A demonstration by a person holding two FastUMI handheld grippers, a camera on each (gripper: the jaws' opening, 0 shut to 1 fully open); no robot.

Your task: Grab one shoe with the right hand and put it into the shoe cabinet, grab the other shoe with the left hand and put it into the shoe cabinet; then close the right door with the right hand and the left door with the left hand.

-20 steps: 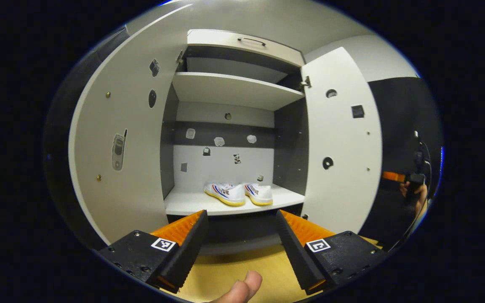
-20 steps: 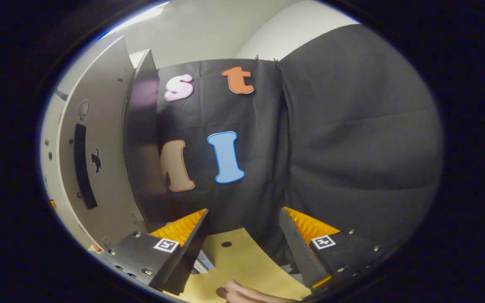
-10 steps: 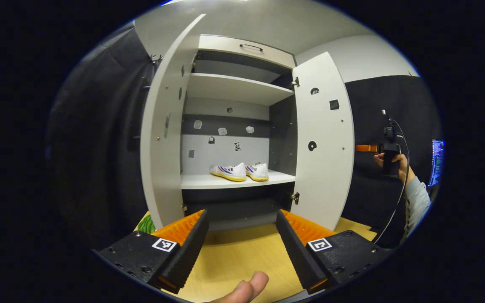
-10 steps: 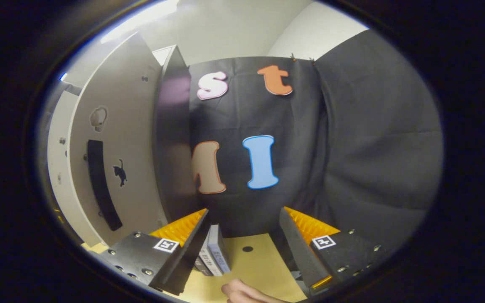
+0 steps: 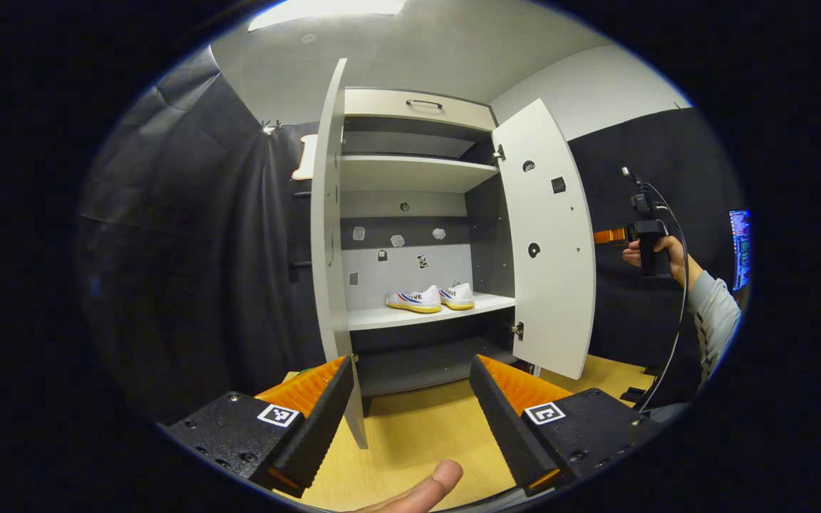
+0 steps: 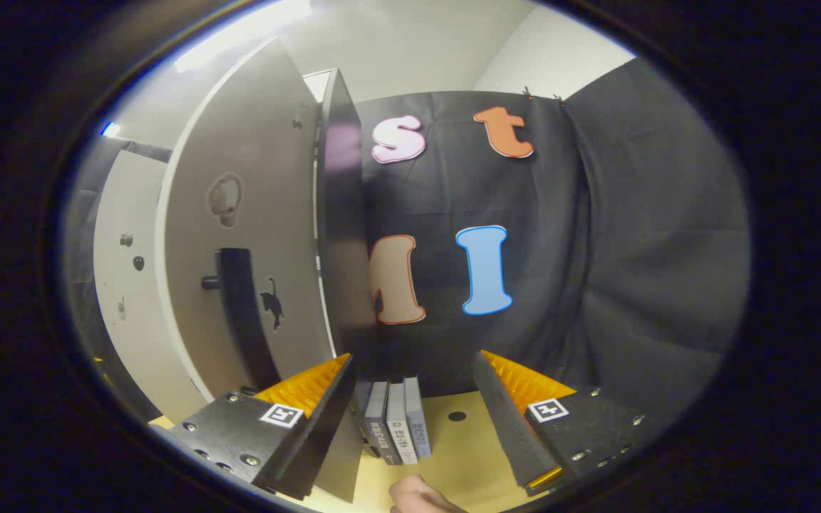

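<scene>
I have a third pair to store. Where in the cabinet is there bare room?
The upper shelf is bare. On the lower shelf, the stretch left of the two shoes is free; the right end, by the right door, is crowded.

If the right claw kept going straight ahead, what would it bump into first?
Probably the books standing on the floor between its open fingers, just ahead of the right claw. Behind them hangs the black cloth wall. Depth is hard to judge.

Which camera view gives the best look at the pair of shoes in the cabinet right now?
The left gripper view: it looks straight into the open shoe cabinet, where both shoes sit side by side on the lower shelf. The right gripper view faces the outer side of the right door and the booth wall, so it tells nothing about them.
</scene>
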